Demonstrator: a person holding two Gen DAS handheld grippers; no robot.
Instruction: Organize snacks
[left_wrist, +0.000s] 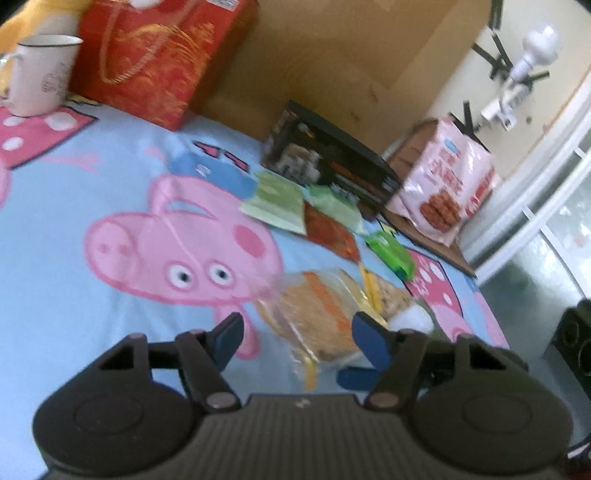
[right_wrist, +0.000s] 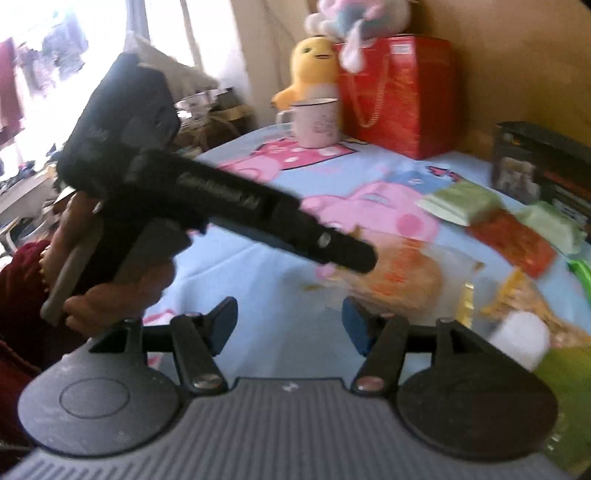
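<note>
A clear packet of orange-brown snack (left_wrist: 314, 314) lies on the blue cartoon-pig cloth (left_wrist: 74, 295). My left gripper (left_wrist: 299, 339) hovers over its near end, open, with the packet between the blue pads; the right pad is at the wrapper's edge and the left pad stands clear. In the right wrist view, the same packet (right_wrist: 399, 280) lies just beyond my right gripper (right_wrist: 290, 325), which is open with nothing between its fingers. A hand (right_wrist: 110, 295) holds the left gripper (right_wrist: 351, 254) above the packet. Green packets (left_wrist: 273, 203), a red packet (left_wrist: 332, 236) and a yellow packet (left_wrist: 388, 295) lie behind.
A black box (left_wrist: 325, 162) and a pink biscuit bag (left_wrist: 443, 184) stand at the back right. A red gift bag (left_wrist: 159, 55) and a white mug (left_wrist: 40, 74) stand at the back left. A yellow plush toy (right_wrist: 314, 70) sits behind the mug. The table's edge drops off at right.
</note>
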